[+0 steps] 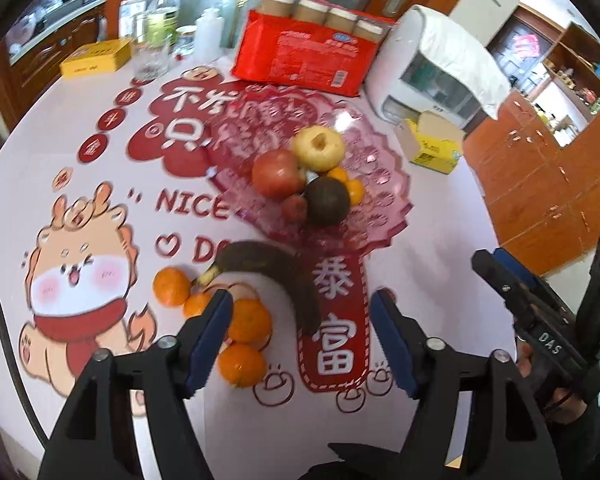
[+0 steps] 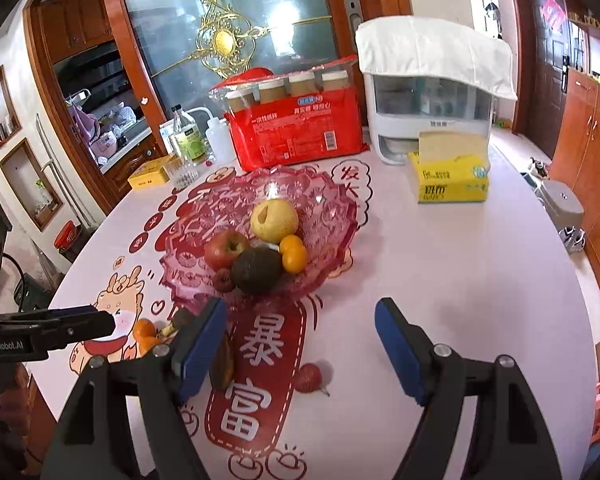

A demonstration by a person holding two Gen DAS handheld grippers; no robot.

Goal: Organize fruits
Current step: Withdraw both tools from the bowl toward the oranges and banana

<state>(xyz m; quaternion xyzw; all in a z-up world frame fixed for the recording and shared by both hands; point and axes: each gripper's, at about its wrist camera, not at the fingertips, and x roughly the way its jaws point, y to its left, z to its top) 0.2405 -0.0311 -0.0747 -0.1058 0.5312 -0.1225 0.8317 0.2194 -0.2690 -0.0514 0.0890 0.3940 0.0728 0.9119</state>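
Note:
A pink glass fruit dish (image 1: 384, 184) (image 2: 332, 216) holds a yellow pear (image 1: 318, 148) (image 2: 274, 220), a red apple (image 1: 275, 174) (image 2: 225, 249), a dark round fruit (image 1: 326, 202) (image 2: 256, 266), small oranges (image 2: 293, 254) and a small red fruit (image 2: 223, 280). On the table in front of it lie a blackened banana (image 1: 276, 270), several tangerines (image 1: 247, 320) and a small red fruit (image 2: 308, 378). My left gripper (image 1: 302, 312) is open above the banana and tangerines with nothing between its fingers. Nothing is in my right gripper (image 2: 300, 320) either, which stands open before the dish.
At the back stand a red pack of cups (image 2: 296, 128), a white covered appliance (image 2: 432, 92), a yellow tissue box (image 2: 452, 176), bottles (image 1: 164, 12) and a yellow tin (image 1: 98, 58). The right gripper body (image 1: 540, 320) shows at the right of the left wrist view.

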